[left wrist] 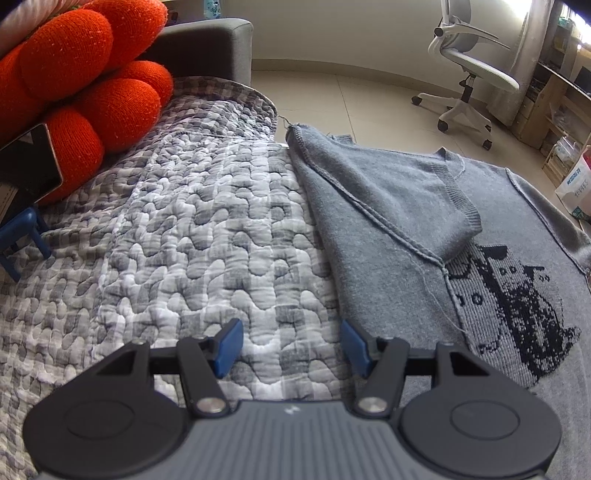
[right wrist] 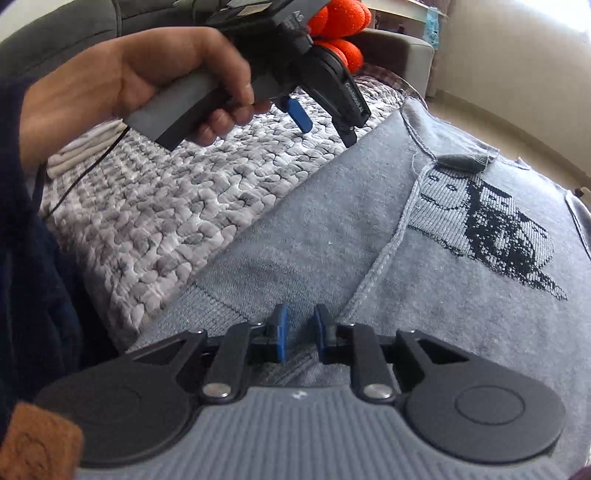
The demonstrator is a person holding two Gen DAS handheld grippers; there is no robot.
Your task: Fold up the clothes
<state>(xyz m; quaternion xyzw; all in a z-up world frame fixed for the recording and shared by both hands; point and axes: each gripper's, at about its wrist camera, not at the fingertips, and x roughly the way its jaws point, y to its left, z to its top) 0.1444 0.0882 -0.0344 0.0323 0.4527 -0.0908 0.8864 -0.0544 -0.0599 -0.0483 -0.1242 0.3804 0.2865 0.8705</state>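
Both tools hover over the grey sweater [left wrist: 388, 236]: left tool [left wrist: 291, 347] spread apart, right tool [right wrist: 300, 328] nearly together, clamping nothing.

A home living room; grey sofa [left wrist: 207, 44], quilted cover [left wrist: 177, 236], office chair [left wrist: 476, 62].

— Where's the left wrist camera looking from?

— Just behind its own gripper [left wrist: 291, 347], low over the quilt [left wrist: 177, 236], facing along the sofa toward the office chair [left wrist: 476, 62] and the floor beyond. The grey sweater [left wrist: 388, 236] fills its right side.

— And the right one?

— Closer in, right above the sweater [right wrist: 332, 236], facing across it toward the orange cushion [right wrist: 343, 22]. It catches the left gripper [right wrist: 327, 127] from the side. Both views share the sweater's cat pattern [left wrist: 517, 310] and the quilt's edge.
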